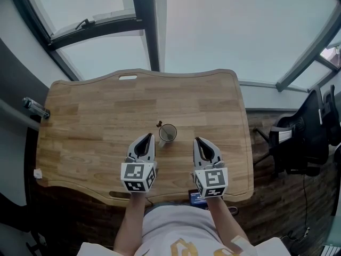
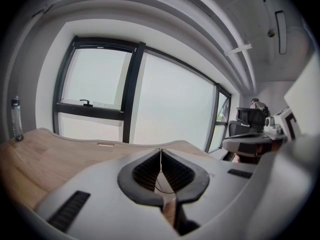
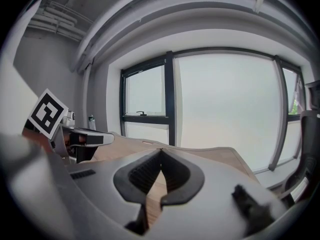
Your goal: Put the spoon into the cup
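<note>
A small glass cup (image 1: 167, 133) stands near the middle of the wooden table (image 1: 96, 116). The spoon (image 1: 159, 125) leans in it, its dark end poking out over the far-left rim. My left gripper (image 1: 147, 137) hovers just left of the cup, its tips level with it. My right gripper (image 1: 197, 140) is a short way to the cup's right. Neither touches the cup. In the left gripper view the left gripper (image 2: 160, 150) is shut with nothing between its tips. The right gripper (image 3: 161, 151) in its own view is likewise shut and empty.
A bottle (image 1: 35, 108) lies at the table's left edge. A black office chair (image 1: 301, 137) stands off the right side. Large windows run behind the table's far edge. A small blue item (image 1: 198, 198) sits at the front edge by the person's body.
</note>
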The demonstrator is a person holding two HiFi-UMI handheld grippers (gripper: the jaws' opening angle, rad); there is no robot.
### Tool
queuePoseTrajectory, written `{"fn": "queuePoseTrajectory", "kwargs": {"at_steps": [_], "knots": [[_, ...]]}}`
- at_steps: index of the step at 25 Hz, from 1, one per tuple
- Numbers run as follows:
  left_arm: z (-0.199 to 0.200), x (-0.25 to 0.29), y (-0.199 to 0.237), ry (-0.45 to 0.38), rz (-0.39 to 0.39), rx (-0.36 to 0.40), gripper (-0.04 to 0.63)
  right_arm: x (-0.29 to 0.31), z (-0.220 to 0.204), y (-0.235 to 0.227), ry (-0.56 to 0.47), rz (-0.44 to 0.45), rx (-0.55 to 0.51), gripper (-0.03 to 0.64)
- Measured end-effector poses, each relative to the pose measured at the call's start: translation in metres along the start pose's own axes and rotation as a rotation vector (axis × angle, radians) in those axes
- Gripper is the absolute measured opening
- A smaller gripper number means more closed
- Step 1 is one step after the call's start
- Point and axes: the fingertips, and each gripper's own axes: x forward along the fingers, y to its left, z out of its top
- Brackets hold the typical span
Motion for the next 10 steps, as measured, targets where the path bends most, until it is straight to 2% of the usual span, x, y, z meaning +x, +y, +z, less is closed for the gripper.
{"fn": "queuePoseTrajectory", "kwargs": {"at_steps": [10], "knots": [[-0.0029, 0.0031, -0.0006, 0.012, -0.005, -0.005, 0.017, 0.0023, -0.0017, 0.0023, 0.008, 0.022, 0.008, 0.031]]}}
